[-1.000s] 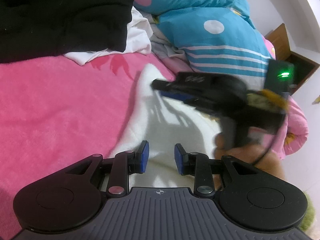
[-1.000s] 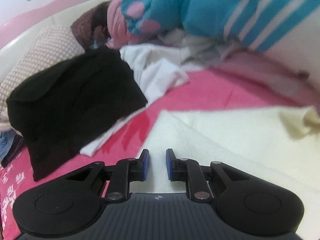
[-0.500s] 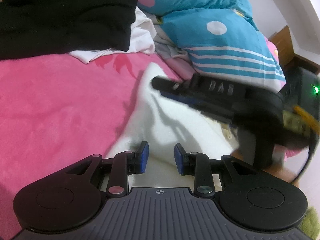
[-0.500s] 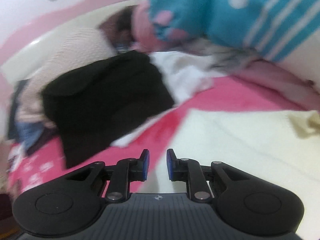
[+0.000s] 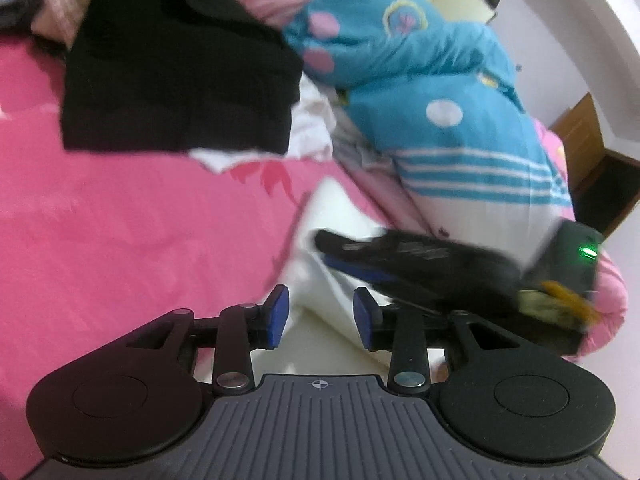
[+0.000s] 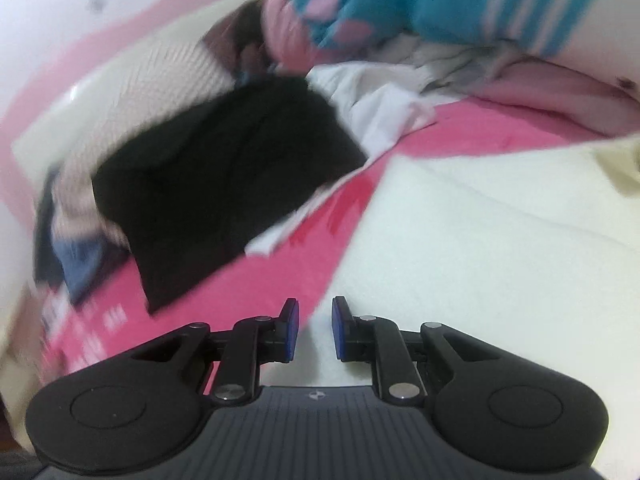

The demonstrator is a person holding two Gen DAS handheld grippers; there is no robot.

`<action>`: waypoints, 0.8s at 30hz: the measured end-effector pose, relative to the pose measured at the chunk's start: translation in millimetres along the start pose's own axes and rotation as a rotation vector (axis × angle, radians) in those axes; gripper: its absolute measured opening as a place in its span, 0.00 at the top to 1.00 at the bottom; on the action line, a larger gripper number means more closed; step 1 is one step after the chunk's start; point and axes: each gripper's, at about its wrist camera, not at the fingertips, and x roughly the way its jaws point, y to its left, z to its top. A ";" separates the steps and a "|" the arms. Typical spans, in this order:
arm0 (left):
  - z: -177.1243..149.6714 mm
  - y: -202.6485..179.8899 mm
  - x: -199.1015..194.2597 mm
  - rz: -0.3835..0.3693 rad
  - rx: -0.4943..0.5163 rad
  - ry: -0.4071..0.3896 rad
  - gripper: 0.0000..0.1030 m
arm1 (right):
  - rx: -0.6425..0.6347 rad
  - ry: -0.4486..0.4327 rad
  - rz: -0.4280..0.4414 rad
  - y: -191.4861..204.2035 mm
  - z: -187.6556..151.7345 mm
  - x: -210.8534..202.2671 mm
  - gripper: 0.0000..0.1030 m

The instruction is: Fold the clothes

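A cream-white garment (image 5: 340, 216) (image 6: 500, 248) lies spread on the pink bed sheet (image 5: 120, 220). My left gripper (image 5: 320, 316) hovers over its near edge. Its jaws are opening, and a raised fold of the garment runs between the blue pads without being pinched. My right gripper (image 5: 332, 246), blurred, lies low over the same garment further in. In its own view the right gripper (image 6: 316, 328) stands over the garment's left edge. A narrow gap shows between its pads and nothing is gripped.
A black garment (image 5: 180, 72) (image 6: 224, 176) lies on a crumpled white shirt (image 5: 316, 120) at the back left. A bunched blue quilt (image 5: 440, 100) fills the back right. More clothes and a pillow (image 6: 160, 92) sit by the headboard. Bare pink sheet spreads to the left.
The left gripper's jaws have widened a little, and its view has lifted to show more of the black garment. The right gripper has slid along the cream garment and rolled, blurring its view.
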 end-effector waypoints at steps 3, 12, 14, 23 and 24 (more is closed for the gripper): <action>5.3 -9.2 9.4 -0.033 0.089 0.015 0.51 | 0.144 -0.134 0.024 -11.8 -8.4 -46.6 0.81; -5.0 -20.1 53.2 -0.033 0.227 0.169 0.50 | 0.338 -0.319 -0.357 -85.0 -69.0 -158.9 0.81; -6.1 -20.0 52.4 -0.035 0.232 0.170 0.51 | 0.499 -0.332 -0.397 -125.2 -81.8 -179.5 0.94; -9.4 -20.4 47.7 -0.032 0.245 0.168 0.51 | 0.747 -0.638 -0.457 -163.5 -130.6 -283.0 0.91; -9.6 -20.5 47.3 -0.031 0.248 0.167 0.51 | 0.731 -0.653 -0.446 -159.4 -130.2 -286.4 0.91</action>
